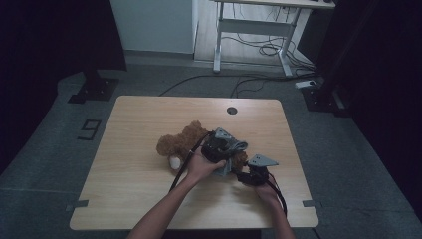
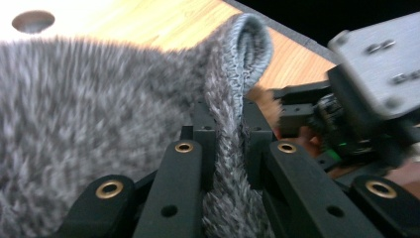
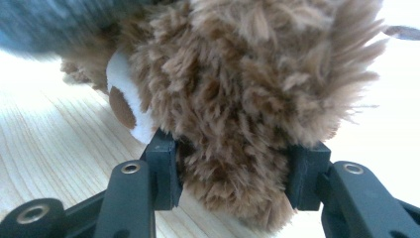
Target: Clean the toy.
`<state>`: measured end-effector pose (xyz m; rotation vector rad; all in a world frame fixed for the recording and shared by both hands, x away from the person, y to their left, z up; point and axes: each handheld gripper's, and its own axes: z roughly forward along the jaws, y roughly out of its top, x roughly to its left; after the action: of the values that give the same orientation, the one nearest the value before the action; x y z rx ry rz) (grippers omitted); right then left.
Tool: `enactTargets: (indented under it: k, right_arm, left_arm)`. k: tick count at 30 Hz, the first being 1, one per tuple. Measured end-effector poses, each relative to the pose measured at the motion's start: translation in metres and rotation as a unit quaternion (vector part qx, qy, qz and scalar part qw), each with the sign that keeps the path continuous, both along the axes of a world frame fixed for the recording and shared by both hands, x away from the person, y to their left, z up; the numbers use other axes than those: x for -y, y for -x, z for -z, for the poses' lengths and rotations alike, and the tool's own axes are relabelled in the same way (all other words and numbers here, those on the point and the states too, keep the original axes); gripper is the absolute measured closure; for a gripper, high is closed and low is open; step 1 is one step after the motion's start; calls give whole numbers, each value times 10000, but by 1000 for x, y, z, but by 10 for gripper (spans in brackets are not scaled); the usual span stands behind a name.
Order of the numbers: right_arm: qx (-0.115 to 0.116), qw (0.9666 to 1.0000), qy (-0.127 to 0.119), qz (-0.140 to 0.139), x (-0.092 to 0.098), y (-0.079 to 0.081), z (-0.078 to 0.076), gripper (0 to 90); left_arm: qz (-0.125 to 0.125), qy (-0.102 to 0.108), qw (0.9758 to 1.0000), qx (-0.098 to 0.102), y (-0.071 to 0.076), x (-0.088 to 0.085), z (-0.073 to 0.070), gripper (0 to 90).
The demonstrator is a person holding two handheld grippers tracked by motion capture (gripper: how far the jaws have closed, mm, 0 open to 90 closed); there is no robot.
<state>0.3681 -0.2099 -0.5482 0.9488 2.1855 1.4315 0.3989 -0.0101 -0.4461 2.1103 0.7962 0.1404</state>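
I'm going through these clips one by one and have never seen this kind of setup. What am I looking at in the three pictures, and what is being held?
A person stands at a wooden table and holds a hand-operated two-jaw tool in each hand; there is no robot arm. The high view looks down from above the person's side. The other two pictures come from cameras riding on each tool, looking along its black jaws.

On the table lies a brown plush toy partly covered by a grey knitted garment.

The left gripper is shut on a fold of the grey knitted garment. The right gripper has its jaws pressed on both sides of a furry part of the brown plush toy.
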Motion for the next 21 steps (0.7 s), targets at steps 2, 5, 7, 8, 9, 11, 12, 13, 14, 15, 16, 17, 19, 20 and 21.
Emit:
enactTargets:
  k: [2,5,7,8,9,11,12,13,14,15,16,17,19,20,21]
  right_arm:
    - [0,10000,-10,-1,0,0,0,494]
    - [-24,10000,-52,7,1,-1,0,494]
    - [-25,10000,-56,10,1,-1,0,494]
    - [-21,10000,-54,11,1,-1,0,494]
    - [-22,10000,-47,4,1,-1,0,495]
    - [-13,10000,-39,0,1,-1,0,495]
    - [-7,10000,-31,-3,0,-1,0,494]
    - [-6,10000,-26,-4,0,0,0,495]
    - [-8,10000,-26,-4,0,0,0,495]
    - [-10,10000,-30,-3,0,0,0,494]
    - [-10,10000,-30,-3,0,0,0,494]
    - [-16,10000,-36,-3,0,-1,0,494]
    - [-15,10000,-50,0,0,-1,0,494]
    - [-18,10000,-50,-2,0,-1,0,494]
    - [-15,10000,-48,-4,0,-1,0,494]
  left_arm:
    - [-122,103,9999,-29,-3,-12,0,808]
    - [-346,-21,9993,100,-4,-27,-3,809]
    - [-421,-60,9990,119,-5,-33,-3,809]
    - [-535,-30,9985,94,-7,-47,-3,809]
    - [-576,23,9983,84,-8,-55,-3,809]
    - [-625,85,9980,87,-8,-62,-4,809]
    - [-719,141,9972,160,-7,-76,-9,808]
    - [-816,119,9963,245,-6,-83,-12,808]
    - [-925,40,9952,330,-5,-91,-14,808]
    - [-925,40,9952,330,-5,-91,-14,808]
    - [-1037,-72,9939,371,-6,-100,-14,808]
    - [-1145,-115,9928,343,-7,-108,-12,808]
    - [-1305,-147,9912,183,-12,-126,-3,808]
    - [-1352,-90,9907,99,-13,-134,2,808]
    - [-1418,-39,9899,42,-14,-142,5,807]
